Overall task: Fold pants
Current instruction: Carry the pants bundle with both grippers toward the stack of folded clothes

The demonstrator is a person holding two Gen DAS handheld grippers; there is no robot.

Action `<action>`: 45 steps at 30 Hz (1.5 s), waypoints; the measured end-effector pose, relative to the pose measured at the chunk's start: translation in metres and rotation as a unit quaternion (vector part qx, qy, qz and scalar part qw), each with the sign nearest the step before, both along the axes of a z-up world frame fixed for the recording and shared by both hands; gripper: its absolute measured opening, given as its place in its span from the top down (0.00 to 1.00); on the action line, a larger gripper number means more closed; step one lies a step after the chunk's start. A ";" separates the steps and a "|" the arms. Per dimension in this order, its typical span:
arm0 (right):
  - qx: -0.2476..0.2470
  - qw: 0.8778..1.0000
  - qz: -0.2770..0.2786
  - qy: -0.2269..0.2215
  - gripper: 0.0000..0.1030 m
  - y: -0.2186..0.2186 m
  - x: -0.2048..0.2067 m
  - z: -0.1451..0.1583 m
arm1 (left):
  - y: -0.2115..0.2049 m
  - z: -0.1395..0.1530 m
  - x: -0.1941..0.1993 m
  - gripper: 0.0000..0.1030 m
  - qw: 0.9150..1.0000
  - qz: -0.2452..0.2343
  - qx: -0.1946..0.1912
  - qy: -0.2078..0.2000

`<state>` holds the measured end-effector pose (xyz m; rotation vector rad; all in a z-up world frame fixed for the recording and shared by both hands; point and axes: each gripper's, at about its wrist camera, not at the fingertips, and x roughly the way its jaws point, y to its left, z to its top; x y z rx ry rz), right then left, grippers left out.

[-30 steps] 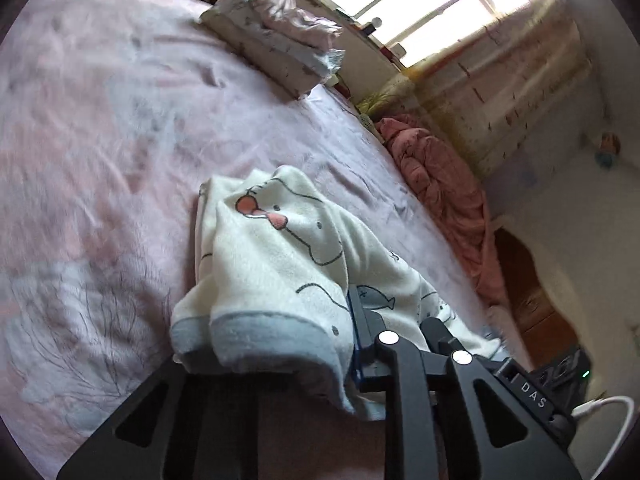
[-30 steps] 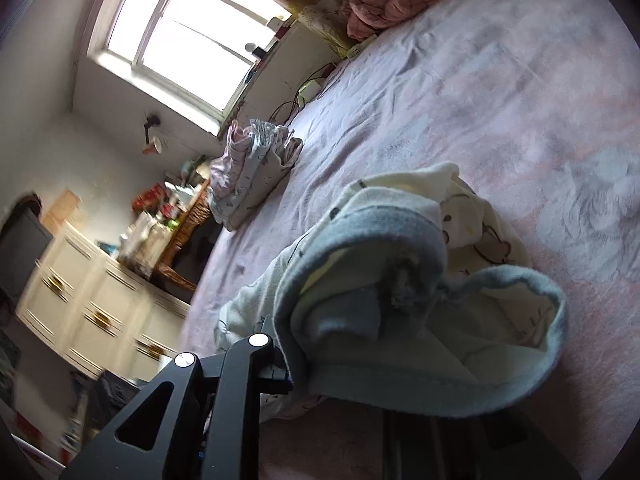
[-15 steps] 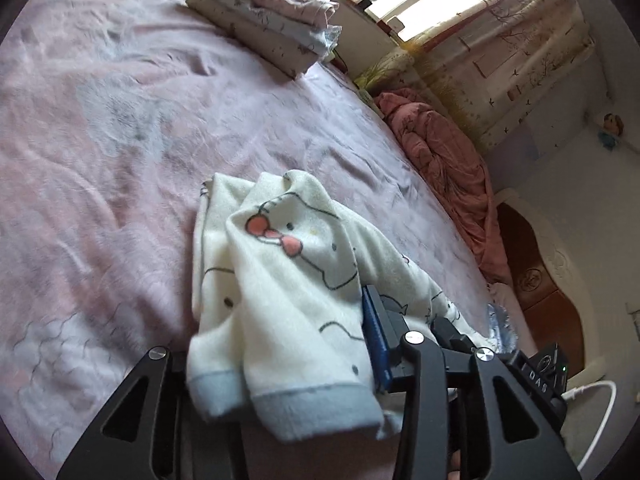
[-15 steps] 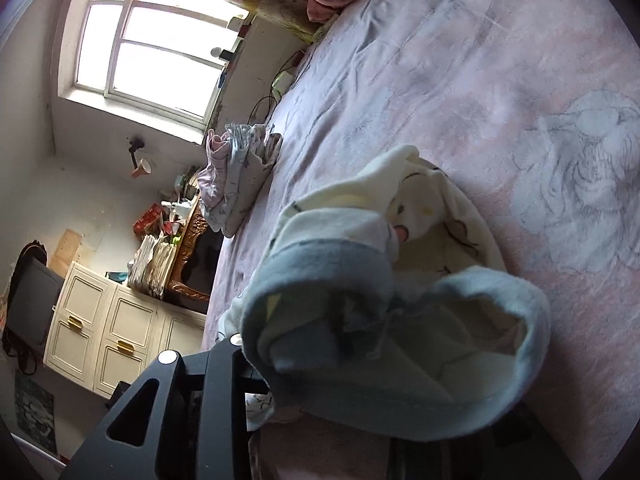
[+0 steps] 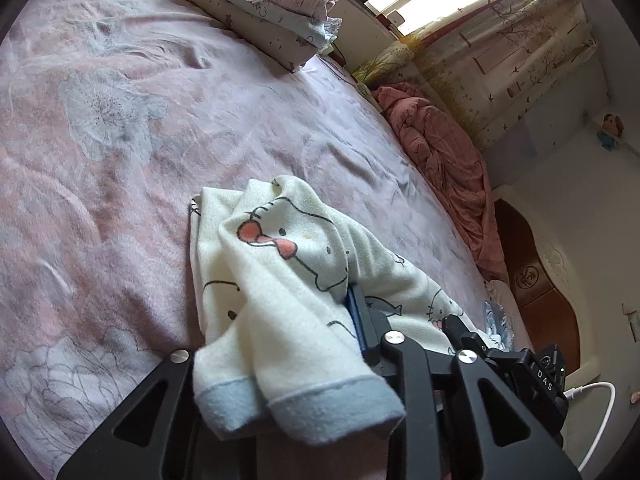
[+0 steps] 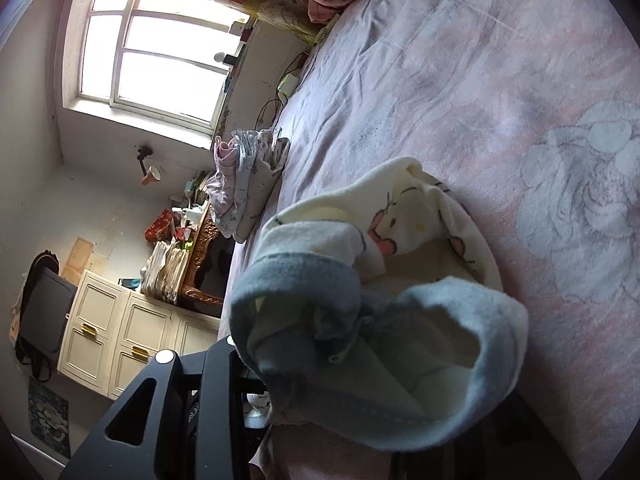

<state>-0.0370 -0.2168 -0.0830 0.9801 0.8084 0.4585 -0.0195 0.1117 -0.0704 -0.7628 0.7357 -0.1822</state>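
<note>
Cream fleece pants (image 5: 280,280) with a cartoon cat print lie bunched on the pink flowered bed sheet (image 5: 120,160). Their two grey-blue leg cuffs (image 5: 332,404) hang over my left gripper (image 5: 272,344), whose jaws are closing with the legs between them; a blue pad (image 5: 356,312) presses the cloth. In the right wrist view the grey waistband (image 6: 296,292) gapes over my right gripper (image 6: 360,380). Its jaws are opening with the waistband between them, and its fingertips are hidden by cloth. The pants (image 6: 420,240) rest on the sheet (image 6: 480,80) beyond.
A stack of folded clothes (image 5: 272,12) sits at the bed's far edge (image 6: 248,176). A crumpled pink quilt (image 5: 444,152) lies along the bed's right side by a wooden headboard (image 5: 540,300). White cabinets (image 6: 120,332) stand beside the bed.
The leg cuffs have slid lower over my left gripper, whose fingers now stand wider apart than a second ago. The right wrist view has rolled; the waistband keeps its place on that gripper.
</note>
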 end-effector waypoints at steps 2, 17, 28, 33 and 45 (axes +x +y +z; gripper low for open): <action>-0.009 1.000 -0.002 -0.002 0.65 0.003 0.001 0.003 | -0.001 0.003 0.003 0.79 1.000 -0.005 0.012 0.001; -0.178 0.973 0.003 -0.143 0.76 0.048 -0.004 0.096 | -0.009 0.089 0.003 0.84 0.972 -0.032 0.202 -0.115; -0.172 0.969 0.056 -0.170 0.76 0.135 0.129 0.175 | 0.083 0.160 0.113 0.84 0.970 -0.008 0.211 -0.118; -0.187 0.958 0.054 -0.209 0.76 0.200 0.203 0.209 | 0.124 0.184 0.173 0.84 0.963 0.024 0.243 -0.117; -0.156 0.947 0.028 -0.280 0.76 0.323 0.400 0.243 | 0.234 0.195 0.346 0.84 0.940 0.050 0.260 -0.214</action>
